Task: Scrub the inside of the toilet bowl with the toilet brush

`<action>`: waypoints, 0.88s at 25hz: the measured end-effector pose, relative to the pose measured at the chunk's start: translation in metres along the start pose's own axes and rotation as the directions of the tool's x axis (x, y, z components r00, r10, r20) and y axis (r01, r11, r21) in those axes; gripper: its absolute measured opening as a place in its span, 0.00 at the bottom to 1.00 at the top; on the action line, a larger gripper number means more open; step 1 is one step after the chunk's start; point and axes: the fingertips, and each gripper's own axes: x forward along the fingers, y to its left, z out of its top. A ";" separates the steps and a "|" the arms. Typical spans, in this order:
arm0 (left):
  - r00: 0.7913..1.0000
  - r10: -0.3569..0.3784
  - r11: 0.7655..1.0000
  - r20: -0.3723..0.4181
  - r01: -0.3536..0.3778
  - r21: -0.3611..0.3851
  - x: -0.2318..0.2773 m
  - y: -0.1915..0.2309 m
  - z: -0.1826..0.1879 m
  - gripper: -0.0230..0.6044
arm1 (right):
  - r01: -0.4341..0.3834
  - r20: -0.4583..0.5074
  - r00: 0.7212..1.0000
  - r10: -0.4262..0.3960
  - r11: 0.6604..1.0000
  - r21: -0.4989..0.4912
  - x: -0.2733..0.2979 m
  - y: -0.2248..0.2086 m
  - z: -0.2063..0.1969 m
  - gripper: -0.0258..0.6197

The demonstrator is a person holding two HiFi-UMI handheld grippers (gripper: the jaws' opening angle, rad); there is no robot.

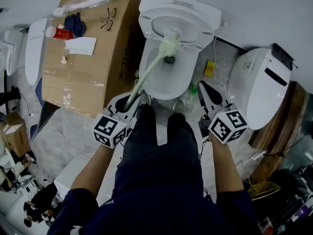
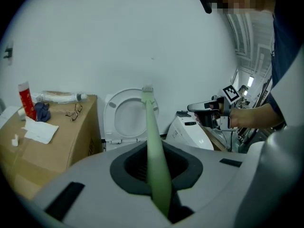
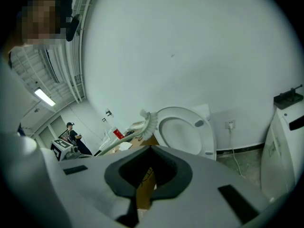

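- L gripper (image 1: 128, 105) pinches toilet brush (image 1: 149, 70) handle; bristles hang over toilet bowl (image 1: 155, 87).
- R gripper (image 1: 209, 96) pressed together, empty.
- We'd dip lower, then sweep under the rim w/ steady pressure.

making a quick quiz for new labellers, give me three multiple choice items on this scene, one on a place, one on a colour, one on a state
1. Where do the glasses lie?
A. on the cardboard box
B. in the toilet bowl
C. on the floor

2. What colour is the handle of the toilet brush?
A. red
B. pale green
C. black

3. How is the left claw?
A. open and empty
B. shut on the toilet brush
C. shut on a cloth

Answers:
1 A, the head view shows them on the box top.
2 B, the handle reads pale green in the head view and the left gripper view.
3 B, the left gripper view shows the handle clamped between its jaws.
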 end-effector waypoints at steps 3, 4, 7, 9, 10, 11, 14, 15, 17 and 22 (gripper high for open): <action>0.999 -0.015 1.000 -0.045 0.016 0.006 0.016 0.024 -0.020 0.13 | 0.040 -0.005 0.999 -0.040 0.999 0.024 0.017 -0.011 -0.018 0.04; 0.998 -0.021 1.000 -0.059 0.021 0.008 0.023 0.031 -0.026 0.13 | 0.053 -0.008 0.999 -0.053 0.998 0.030 0.022 -0.015 -0.024 0.04; 0.994 -0.036 0.999 -0.100 0.038 0.021 0.044 0.051 -0.045 0.13 | 0.087 -0.020 0.996 -0.087 0.995 0.039 0.038 -0.027 -0.041 0.04; 0.991 -0.045 0.998 -0.126 0.049 0.030 0.058 0.063 -0.057 0.13 | 0.104 -0.030 0.994 -0.102 0.994 0.046 0.050 -0.034 -0.052 0.04; 0.989 -0.049 0.998 -0.138 0.054 0.032 0.065 0.068 -0.063 0.13 | 0.110 -0.035 0.993 -0.109 0.993 0.052 0.055 -0.037 -0.058 0.04; 0.987 -0.052 0.998 -0.150 0.057 0.033 0.072 0.073 -0.069 0.13 | 0.116 -0.039 0.993 -0.114 0.992 0.058 0.060 -0.041 -0.063 0.04; 0.982 -0.060 0.997 -0.180 0.068 0.036 0.091 0.086 -0.084 0.13 | 0.133 -0.051 0.990 -0.129 0.988 0.073 0.074 -0.053 -0.079 0.04; 0.980 -0.063 0.997 -0.188 0.071 0.038 0.096 0.090 -0.090 0.13 | 0.139 -0.056 0.989 -0.135 0.987 0.078 0.078 -0.057 -0.085 0.04; 0.976 -0.065 0.996 -0.206 0.075 0.040 0.107 0.098 -0.102 0.13 | 0.152 -0.066 0.987 -0.147 0.984 0.088 0.086 -0.066 -0.097 0.04; 0.964 -0.054 0.997 -0.262 0.068 0.044 0.137 0.120 -0.138 0.13 | 0.174 -0.083 0.983 -0.166 0.979 0.108 0.104 -0.088 -0.123 0.04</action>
